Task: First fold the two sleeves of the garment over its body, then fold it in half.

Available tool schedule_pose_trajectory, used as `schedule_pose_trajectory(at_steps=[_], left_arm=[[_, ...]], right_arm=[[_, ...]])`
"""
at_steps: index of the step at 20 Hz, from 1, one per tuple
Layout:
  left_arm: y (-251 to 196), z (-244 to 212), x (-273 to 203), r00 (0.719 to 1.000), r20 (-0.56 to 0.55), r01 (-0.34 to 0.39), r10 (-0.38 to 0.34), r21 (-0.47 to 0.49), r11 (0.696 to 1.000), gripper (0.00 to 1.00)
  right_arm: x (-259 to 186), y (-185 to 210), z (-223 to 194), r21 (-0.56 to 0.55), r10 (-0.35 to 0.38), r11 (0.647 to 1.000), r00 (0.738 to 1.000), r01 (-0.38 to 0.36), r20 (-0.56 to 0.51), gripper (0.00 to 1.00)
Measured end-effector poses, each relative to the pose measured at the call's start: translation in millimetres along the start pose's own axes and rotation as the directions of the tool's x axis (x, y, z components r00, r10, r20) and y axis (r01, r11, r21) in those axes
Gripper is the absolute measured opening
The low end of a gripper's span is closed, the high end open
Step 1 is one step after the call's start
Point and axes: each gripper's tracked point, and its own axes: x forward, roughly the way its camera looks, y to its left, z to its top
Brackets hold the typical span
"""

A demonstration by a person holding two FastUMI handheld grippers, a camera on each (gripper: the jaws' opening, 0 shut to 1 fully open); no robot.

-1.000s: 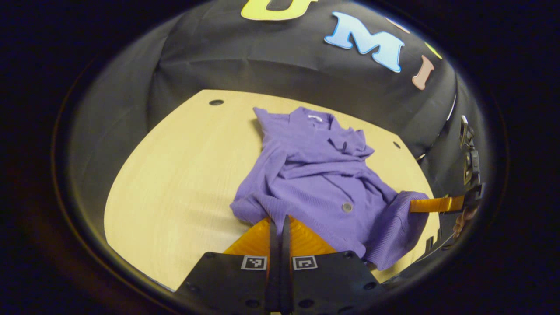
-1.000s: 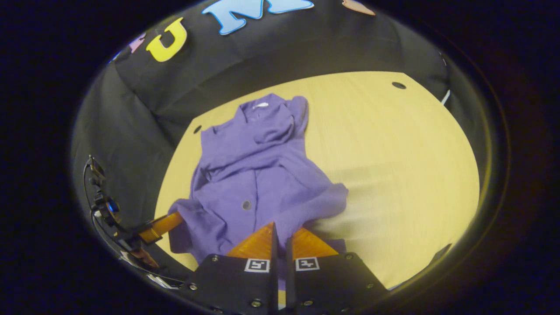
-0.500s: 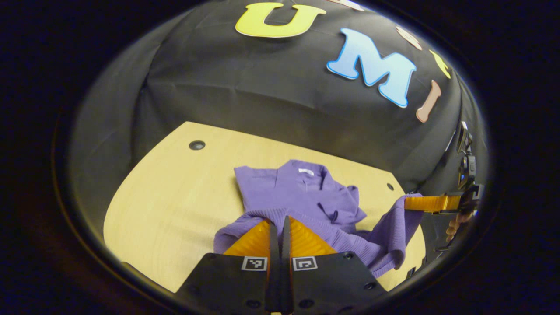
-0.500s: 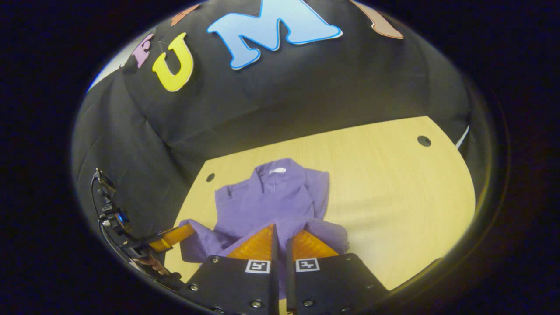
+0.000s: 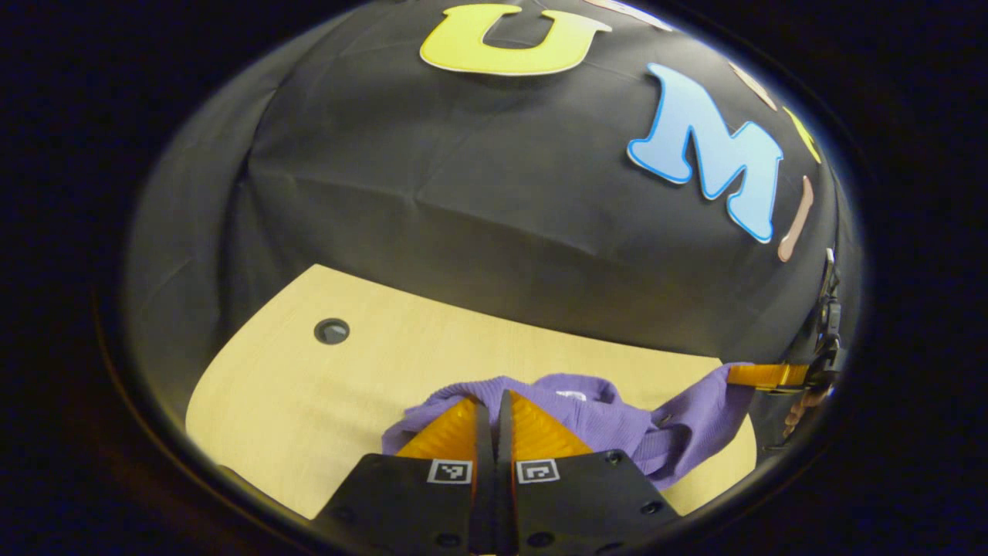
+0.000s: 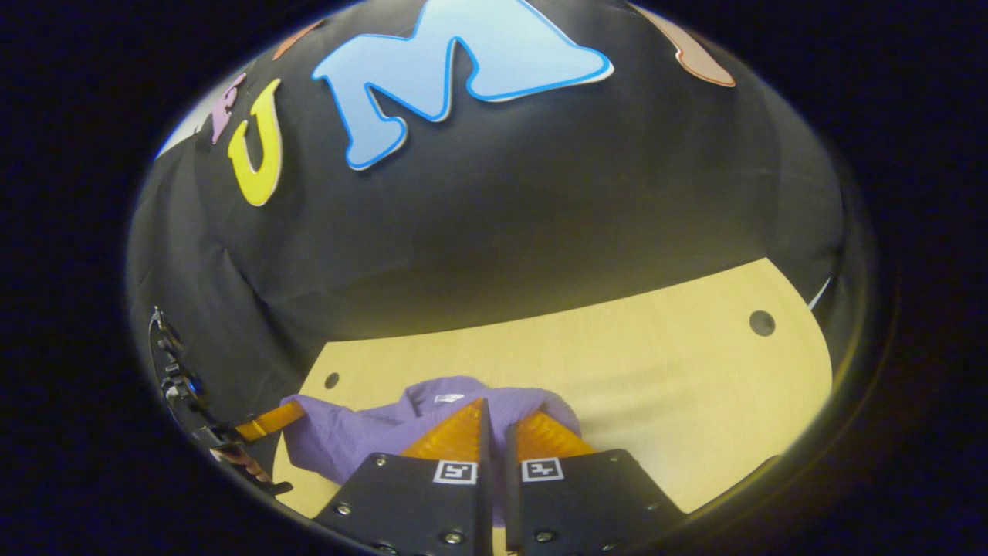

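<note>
The purple knit garment [image 5: 602, 421] lies bunched on the pale wooden table [image 5: 309, 401], its collar label showing just beyond my fingers. My left gripper [image 5: 492, 395] is shut on the left end of the garment's lower hem, which is lifted over the body. At the right edge of the left gripper view my right gripper [image 5: 732, 376] holds the other hem corner, the cloth sagging between the two. In the right gripper view the right gripper [image 6: 494, 403] is shut on the garment [image 6: 340, 436], and the left gripper [image 6: 297, 409] pinches its far left corner.
The booth's black cloth wall rises close behind the table's far edge. Round holes sit in the tabletop [image 6: 656, 386]: one at the left [image 5: 332, 331], one at the right [image 6: 762, 323]. Bare wood stretches to both sides of the garment.
Both grippers have carried the hem up and forward over the garment toward its collar. The body and the button are now hidden beneath the lifted cloth, and the wall looms closer.
</note>
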Motion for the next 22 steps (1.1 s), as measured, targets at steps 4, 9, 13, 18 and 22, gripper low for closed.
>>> schedule_pose_trajectory(at_steps=[4, 9, 13, 18, 22], left_arm=[[9.8, -11.5, 57.8, 0.999, -0.032, -0.007, 0.008, 0.025, 1.000, 0.06], [31.6, -43.6, 106.8, 0.994, -0.089, -0.055, 0.060, 0.058, 0.997, 0.06], [46.6, -67.6, 122.0, 0.988, -0.132, -0.075, 0.079, 0.042, 0.996, 0.06], [51.9, -84.6, 125.9, 0.981, -0.173, -0.079, 0.087, 0.051, 0.996, 0.06], [52.8, -88.2, 126.3, 0.982, -0.174, -0.066, 0.068, 0.018, 0.998, 0.07]], right_arm=[[49.1, -26.9, -6.7, 0.056, -0.041, 0.998, 0.999, 0.043, -0.025, 0.06], [88.3, -52.0, -37.2, 0.074, -0.097, 0.992, 0.993, 0.102, -0.072, 0.06], [110.2, -55.0, -61.6, 0.055, -0.119, 0.991, 0.986, 0.126, -0.118, 0.06], [122.1, -53.9, -88.1, 0.002, -0.127, 0.992, 0.977, 0.130, -0.169, 0.07], [122.1, -53.9, -91.7, -0.003, -0.144, 0.989, 0.980, 0.145, -0.136, 0.08]])
